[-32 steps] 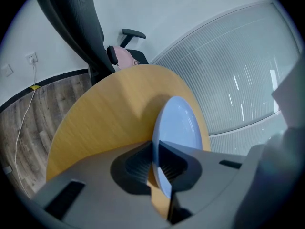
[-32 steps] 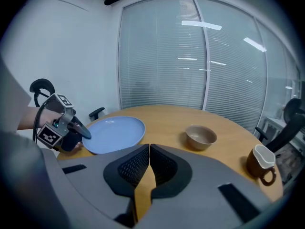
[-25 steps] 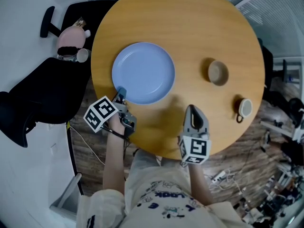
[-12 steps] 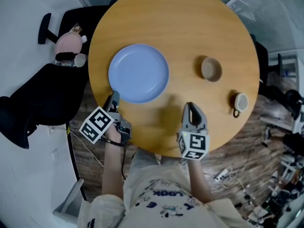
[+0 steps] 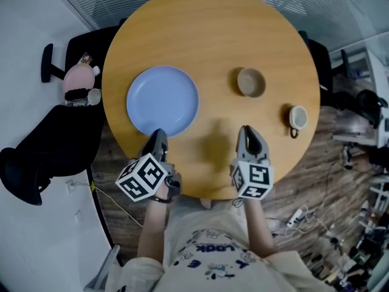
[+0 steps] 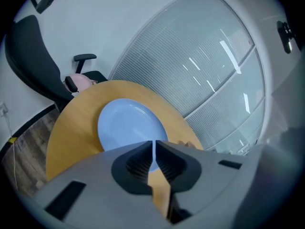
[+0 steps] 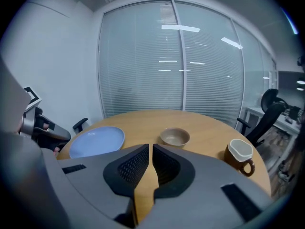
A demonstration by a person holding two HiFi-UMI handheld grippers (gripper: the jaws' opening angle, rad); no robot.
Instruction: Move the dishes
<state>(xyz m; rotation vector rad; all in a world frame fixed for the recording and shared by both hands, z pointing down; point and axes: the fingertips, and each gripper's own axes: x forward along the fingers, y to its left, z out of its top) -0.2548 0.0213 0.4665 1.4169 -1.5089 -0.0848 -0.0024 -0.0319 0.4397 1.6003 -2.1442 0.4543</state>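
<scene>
A light blue plate (image 5: 162, 100) lies on the left half of the round wooden table (image 5: 213, 29). A tan bowl (image 5: 250, 81) sits right of centre, and a brown mug with a white inside (image 5: 297, 118) stands near the right edge. My left gripper (image 5: 158, 134) hovers just short of the plate's near rim without touching it. Its jaws have just been closing, and they meet with nothing between them (image 6: 153, 142). My right gripper (image 5: 246, 131) is shut and empty over bare wood, below the bowl. The right gripper view shows the plate (image 7: 96, 140), bowl (image 7: 175, 137) and mug (image 7: 239, 156) beyond it.
Black office chairs (image 5: 55, 145) stand left of the table, one carrying a pink object (image 5: 79, 81) and a white cup (image 5: 93, 96). Another chair (image 7: 271, 109) stands at the right. Cables lie on the wooden floor at the lower right. Blinds cover the windows behind the table.
My left gripper let go of the plate's near rim, opened, drew back toward the table's near edge, rolled and shut again. The plate stayed put. My right gripper shifted slightly.
</scene>
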